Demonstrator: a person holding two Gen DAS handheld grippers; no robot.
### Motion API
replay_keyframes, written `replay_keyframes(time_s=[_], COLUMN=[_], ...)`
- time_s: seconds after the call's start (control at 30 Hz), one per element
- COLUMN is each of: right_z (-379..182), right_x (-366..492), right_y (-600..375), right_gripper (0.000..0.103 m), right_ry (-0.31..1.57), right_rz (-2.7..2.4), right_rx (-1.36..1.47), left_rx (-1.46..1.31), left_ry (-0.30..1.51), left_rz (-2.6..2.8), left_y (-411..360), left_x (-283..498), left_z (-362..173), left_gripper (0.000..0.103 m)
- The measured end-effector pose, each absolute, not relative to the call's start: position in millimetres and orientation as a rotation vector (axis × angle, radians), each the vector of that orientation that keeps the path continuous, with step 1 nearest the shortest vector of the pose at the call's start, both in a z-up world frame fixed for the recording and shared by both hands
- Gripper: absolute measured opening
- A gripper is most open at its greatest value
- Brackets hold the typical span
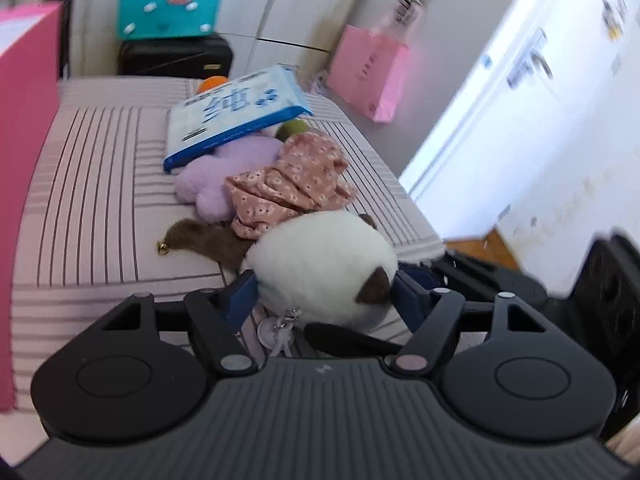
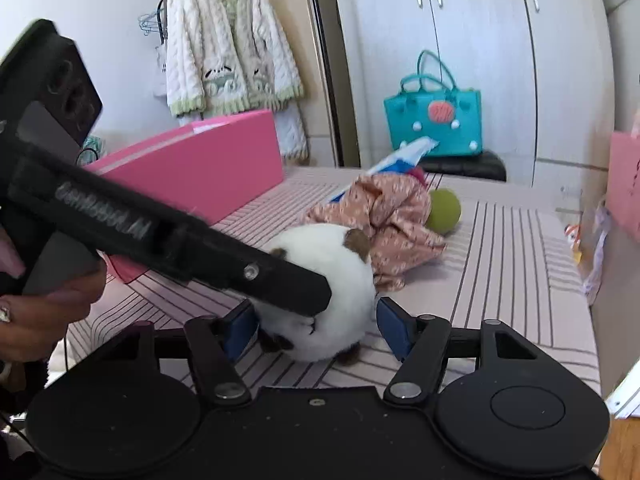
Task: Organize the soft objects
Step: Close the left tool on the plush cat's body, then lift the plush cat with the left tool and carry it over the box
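A round white plush toy with brown ears [image 1: 324, 264] lies on the striped pink bed [image 1: 100, 168]. My left gripper [image 1: 320, 292] has its blue pads on both sides of the plush and presses it. In the right wrist view the same plush [image 2: 328, 280] sits between the open blue pads of my right gripper [image 2: 316, 328], with the left gripper's black body [image 2: 160, 240] across it. Behind lie a pink floral cloth [image 1: 288, 180], a purple plush [image 1: 232, 168], a brown furry piece with a bell [image 1: 200, 236] and a green ball [image 2: 442, 210].
A blue-and-white tissue pack [image 1: 236, 116] rests on the pile, with an orange ball [image 1: 214, 82] behind. A pink box [image 2: 208, 168] stands at the bed's left. A teal bag [image 2: 434, 120] sits on a black case. A pink paper bag [image 1: 368, 72] hangs right.
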State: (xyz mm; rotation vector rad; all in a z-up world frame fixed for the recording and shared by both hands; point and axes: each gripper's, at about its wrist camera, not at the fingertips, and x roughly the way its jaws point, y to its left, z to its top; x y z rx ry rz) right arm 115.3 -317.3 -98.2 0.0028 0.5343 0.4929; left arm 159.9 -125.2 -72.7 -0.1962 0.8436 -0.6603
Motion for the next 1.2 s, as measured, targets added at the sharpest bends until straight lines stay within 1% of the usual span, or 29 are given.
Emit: replay_keyframes(time_s=[0.03,0.17,0.33,0.5,0.6,0.73,0.83,0.93,1.03,1.2], right_z=[-98,-98,-98,-95,-91,-85,-77,-69,-65,-54], right_x=[114,109,112,110,107,103,104,108,112,113], right_y=[-315,-311,-309,-306,-306,-303,-305,-304,-300,-292], right_gripper=[0.062,0.059,0.058,0.057,0.058,0.058,0.065,0.065,0.061,0.06], right_ry=[0.53,0.519,0.545,0.56,0.584,0.633,0.701,0.741,0.778,0.815], right_rz=[0.492,0.478,0.447,0.43,0.438,0.442,0.465,0.494,0.514,0.54], right_rx=[-0.019,-0.056,-0.02,-0.011,0.005,0.024,0.078,0.058,0.053,0.044], left_rx=[-0.209,-0.195,-0.212,-0.198,-0.186,-0.186,-0.171,-0.187,-0.187,-0.199], left_ry=[0.842,0.833,0.858,0.845,0.854,0.907,0.982,1.034,1.072,1.134], left_rz=[-0.657,-0.651,-0.633,-0.63,-0.63,-0.64,-0.662,-0.669,-0.667,-0.676], left_y=[-124,-126,-128,-129,-128,-125,-124,-120,-116,-106], left_x=[160,156,159,150,144,143,147,151,156,158], left_z=[-74,-74,-76,-73,-70,-65,-64,-63,-60,-53], left_gripper=[0.068,0.066,0.064,0.057,0.057,0.057,0.057,0.056,0.056,0.056])
